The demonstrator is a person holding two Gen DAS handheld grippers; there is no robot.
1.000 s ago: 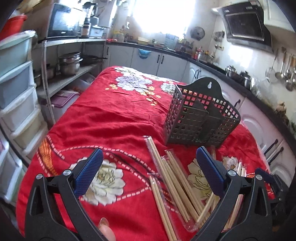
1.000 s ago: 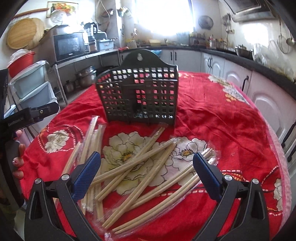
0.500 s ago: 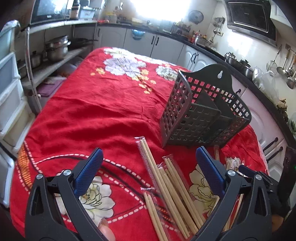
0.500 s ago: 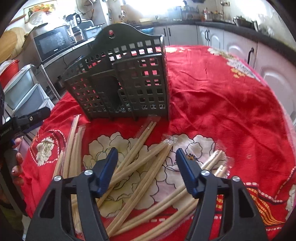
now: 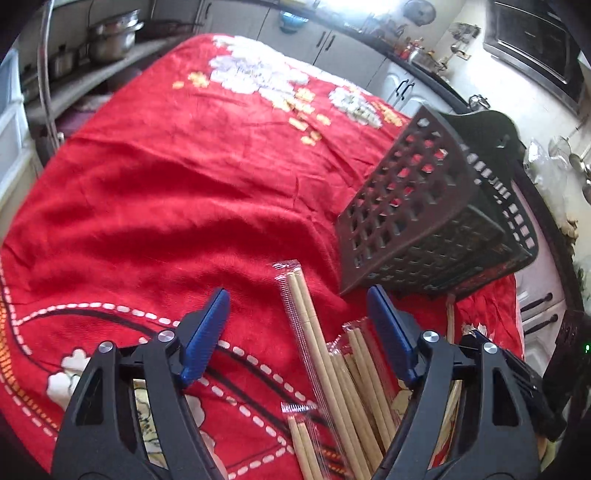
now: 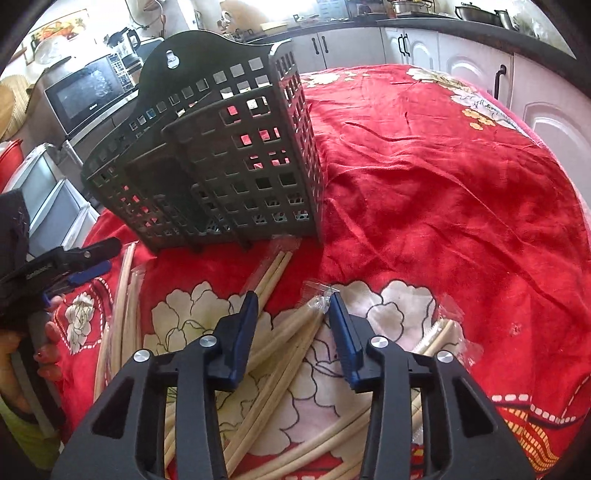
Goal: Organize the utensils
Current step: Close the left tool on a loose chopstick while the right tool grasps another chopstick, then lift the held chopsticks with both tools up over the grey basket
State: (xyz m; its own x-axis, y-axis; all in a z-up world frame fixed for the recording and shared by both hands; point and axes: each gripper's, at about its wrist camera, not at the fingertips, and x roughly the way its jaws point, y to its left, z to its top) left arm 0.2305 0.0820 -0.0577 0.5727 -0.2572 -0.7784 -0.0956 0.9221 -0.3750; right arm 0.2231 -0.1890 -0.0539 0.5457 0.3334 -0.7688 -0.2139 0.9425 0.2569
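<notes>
Barely begun; basket upright mid-desk, seemingly empty; wrapped chopsticks all loose on red cloth at near edge; left tool wide open, empty; right tool half-closed astride one pair, not yet gripping.

A kitchen surrounds the tabletop, which is draped in a red cloth with white flower embroidery. White cabinets with dark handles run under a black counter along the far wall — pots stand on it. To one side a microwave sits on a metal shelf, with pale plastic drawers below it. In the left view, steel pots rest on a lower shelf, a range hood hangs on the wall, and strong daylight glares from the back.
</notes>
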